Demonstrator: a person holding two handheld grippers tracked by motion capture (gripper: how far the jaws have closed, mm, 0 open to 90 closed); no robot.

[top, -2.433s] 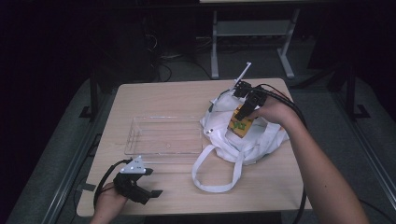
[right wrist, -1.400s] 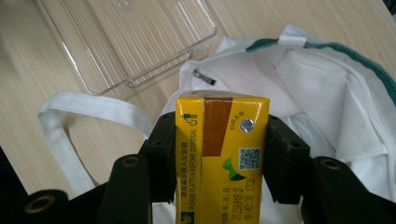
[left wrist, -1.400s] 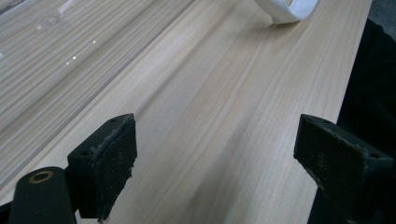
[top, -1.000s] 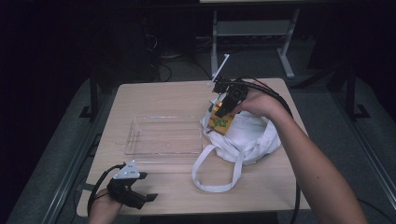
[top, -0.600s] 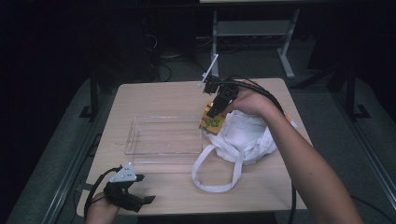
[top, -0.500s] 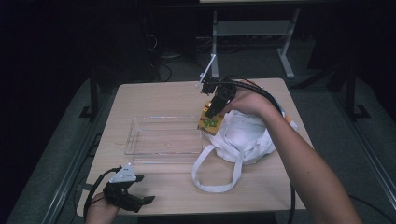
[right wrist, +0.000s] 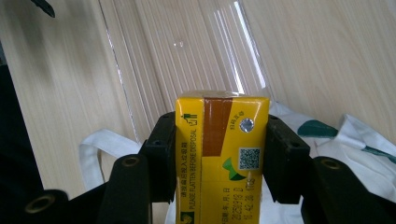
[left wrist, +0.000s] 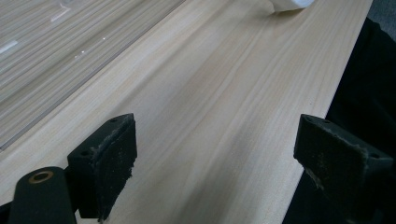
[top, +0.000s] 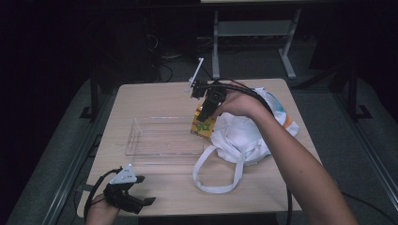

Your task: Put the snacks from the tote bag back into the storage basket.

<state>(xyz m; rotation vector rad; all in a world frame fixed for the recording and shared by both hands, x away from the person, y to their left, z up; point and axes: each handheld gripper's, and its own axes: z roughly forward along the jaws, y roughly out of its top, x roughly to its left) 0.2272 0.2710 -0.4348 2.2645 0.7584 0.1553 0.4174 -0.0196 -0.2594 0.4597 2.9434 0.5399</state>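
A yellow drink carton (top: pixel 202 125) (right wrist: pixel 219 154) hangs above the table, clamped between the jaws of my right gripper (top: pixel 206 112) (right wrist: pixel 219 158). It hovers at the right end of a clear plastic tray (top: pixel 162 140) (right wrist: pixel 187 51), beside a white cloth bag (top: pixel 244 131) (right wrist: pixel 345 154). Down at the table's near left corner my left gripper (top: pixel 136 200) (left wrist: pixel 224 172) rests low over the bare wood, jaws wide apart with nothing between them.
The bag's long white handle loop (top: pixel 218 173) lies on the wooden table (top: pixel 155 96) in front of the bag. A white rod (top: pixel 195 75) sticks up from the right gripper. Beyond the table stands a metal frame (top: pixel 253 33) on dark floor.
My right gripper has carried the carton out of the bag and leftward, to the tray's right end. The left gripper stays put at the near left corner.
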